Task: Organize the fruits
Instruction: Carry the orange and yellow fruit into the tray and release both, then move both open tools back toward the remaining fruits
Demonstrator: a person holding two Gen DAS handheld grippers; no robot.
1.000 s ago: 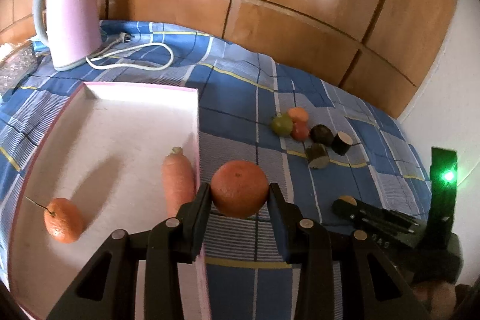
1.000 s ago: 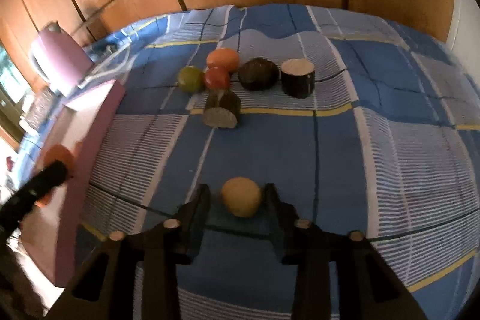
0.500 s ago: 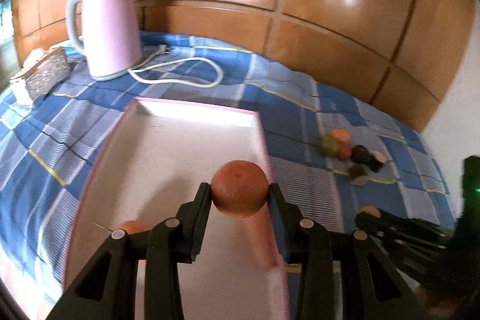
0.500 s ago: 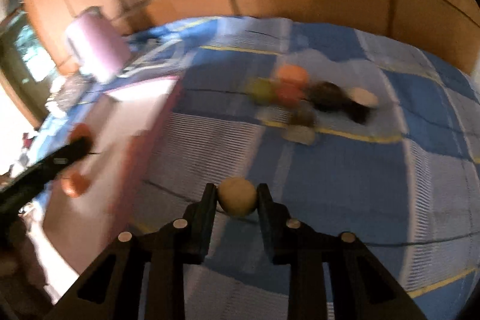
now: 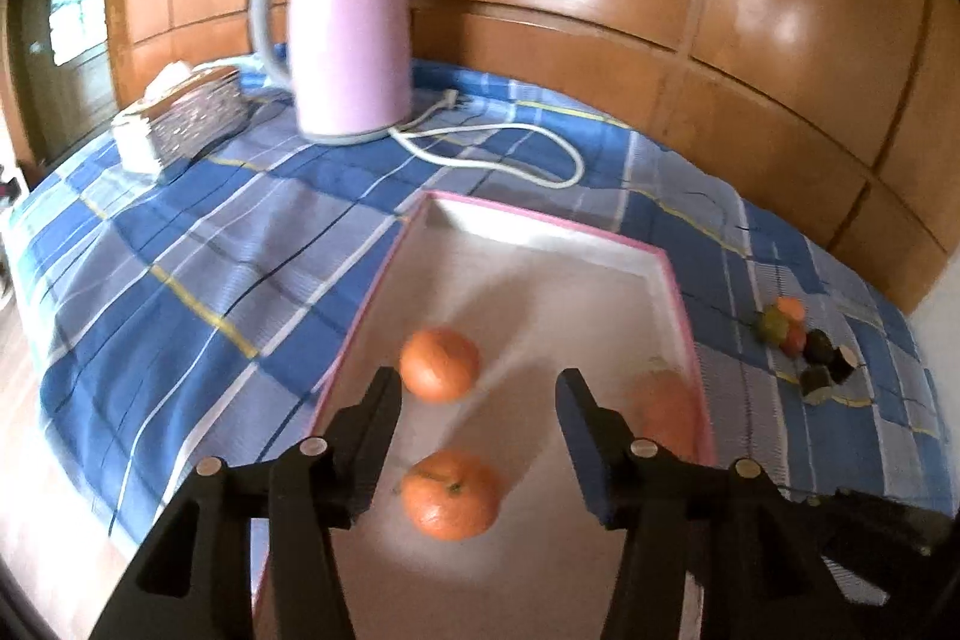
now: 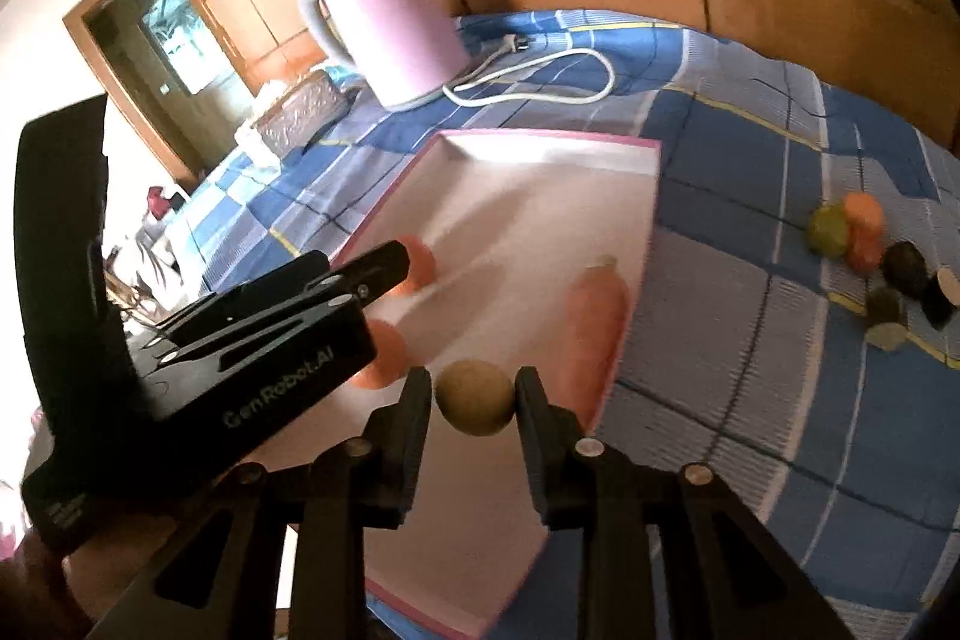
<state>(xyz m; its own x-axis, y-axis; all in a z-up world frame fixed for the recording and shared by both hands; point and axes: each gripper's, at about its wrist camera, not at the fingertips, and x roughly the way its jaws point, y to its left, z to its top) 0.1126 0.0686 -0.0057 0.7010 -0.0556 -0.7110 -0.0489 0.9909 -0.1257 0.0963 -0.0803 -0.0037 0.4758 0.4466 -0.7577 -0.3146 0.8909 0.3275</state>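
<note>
Above a shallow white tray with a pink rim on the blue plaid-covered counter, the right tool pinches a small, round, yellowish-tan fruit across its middle. The fruit looks light and firm, its curved skin likely to slip unless held at its widest part. The left tool hovers level over the same tray, its fingers spread wide and empty, with two round orange tangerines and a blurred orange carrot lying on the tray floor.
</note>
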